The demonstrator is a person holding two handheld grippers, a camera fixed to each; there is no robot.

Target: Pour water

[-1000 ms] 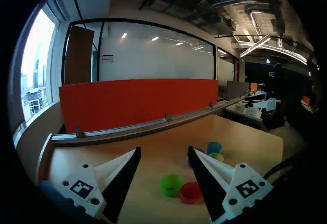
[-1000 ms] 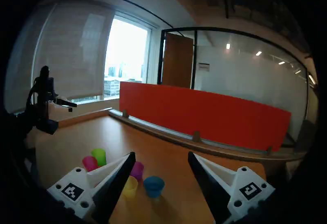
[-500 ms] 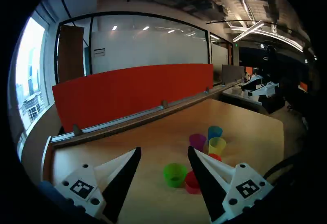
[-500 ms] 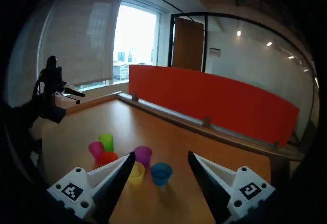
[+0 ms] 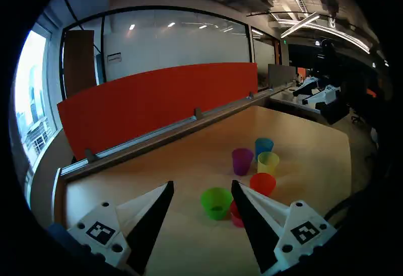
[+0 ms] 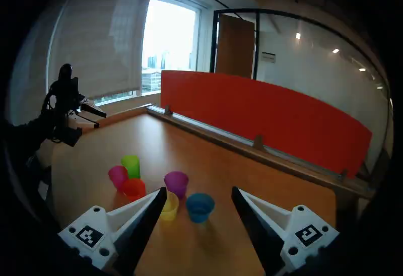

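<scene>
Six small plastic cups stood upright and mouth-up in a loose cluster on the wooden worktop [image 5: 166, 165], so each cup's long axis ran vertical. Whether any of them held water I could not tell.

In the left gripper view the green cup [image 5: 216, 203] sat between the fingers of the left claw [image 5: 201, 183], a shade past 12 o'clock toward 1 and close to the right-hand finger. The pink cup [image 5: 235, 217] stood just beside it, half hidden behind that finger. The red cup [image 5: 262, 183], purple cup [image 5: 242, 161], yellow cup [image 5: 267, 163] and blue cup [image 5: 263, 146] lay farther out, toward 1 o'clock. The left claw's fingers stood apart, holding nothing.

In the right gripper view the right claw [image 6: 198, 189] was likewise spread and empty. The blue cup was dead ahead at 12 o'clock between its fingers, and the yellow one at 11 was partly behind the left-hand finger.

I judged the right hand nearer the blue and yellow cups and the left nearer the green and pink. A level, side-on closing round an upright cup wall looked like the coming move.

The right gripper view added the left claw farther off at 9 o'clock, held in a dark sleeve [image 6: 25, 135]. It also showed the pink cup whole, at 10 o'clock beside the green and red ones.
</scene>
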